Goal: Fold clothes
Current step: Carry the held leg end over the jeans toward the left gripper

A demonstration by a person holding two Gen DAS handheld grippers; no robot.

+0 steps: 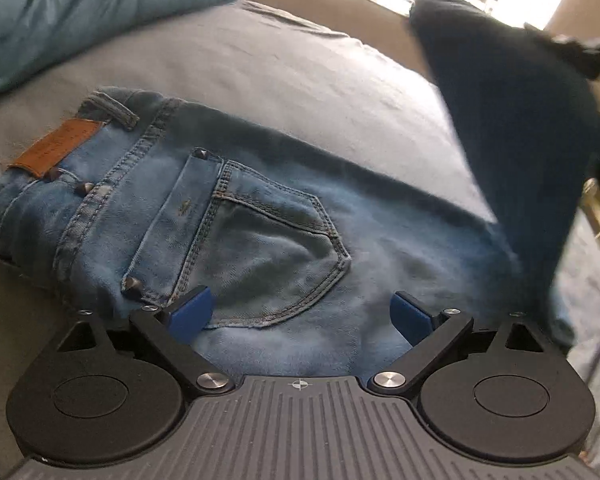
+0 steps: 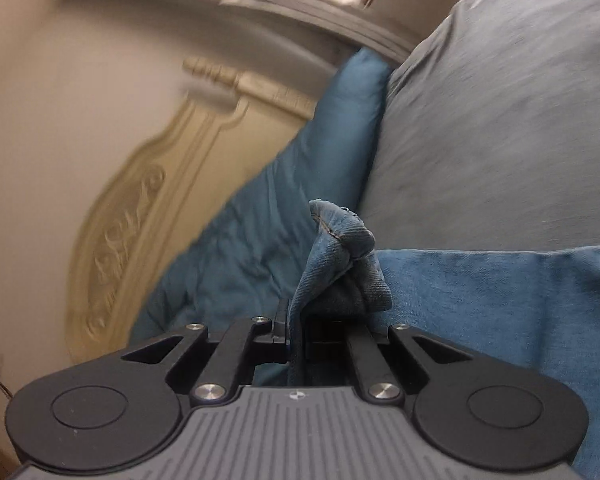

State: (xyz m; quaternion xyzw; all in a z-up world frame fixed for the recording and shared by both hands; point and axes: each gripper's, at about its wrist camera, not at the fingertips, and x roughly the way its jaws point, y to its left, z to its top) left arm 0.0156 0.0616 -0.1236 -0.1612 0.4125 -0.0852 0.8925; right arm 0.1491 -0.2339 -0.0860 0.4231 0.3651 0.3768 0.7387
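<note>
1. The jeans [image 1: 236, 216] lay on the grey sheet [image 1: 260, 52] of a bed, seat side up, in faded light-blue denim with darker stitching.
2. A back pocket [image 1: 268, 248] with a pointed bottom sat near the middle of the jeans, with small metal rivets at its corners.
3. A brown leather patch [image 1: 56, 146] was sewn on the waistband, beside a belt loop, at the end of the jeans farthest from the lifted part.
4. One leg [image 1: 512, 128] of the jeans rose off the sheet as a dark, blurred flap, away from the waistband.
5. The left gripper [image 1: 300, 312] hovered just over the seat of the jeans, below the pocket, jaws spread wide with nothing between its blue pads [image 1: 192, 312].
6. The right gripper [image 2: 296, 336] was clamped narrow on a bunched hem [image 2: 340, 256] of the jeans, the fabric folding up out of its jaws.
7. Beyond the hem of the jeans lay a teal pillow [image 2: 268, 208] against a cream carved headboard [image 2: 140, 200].
</note>
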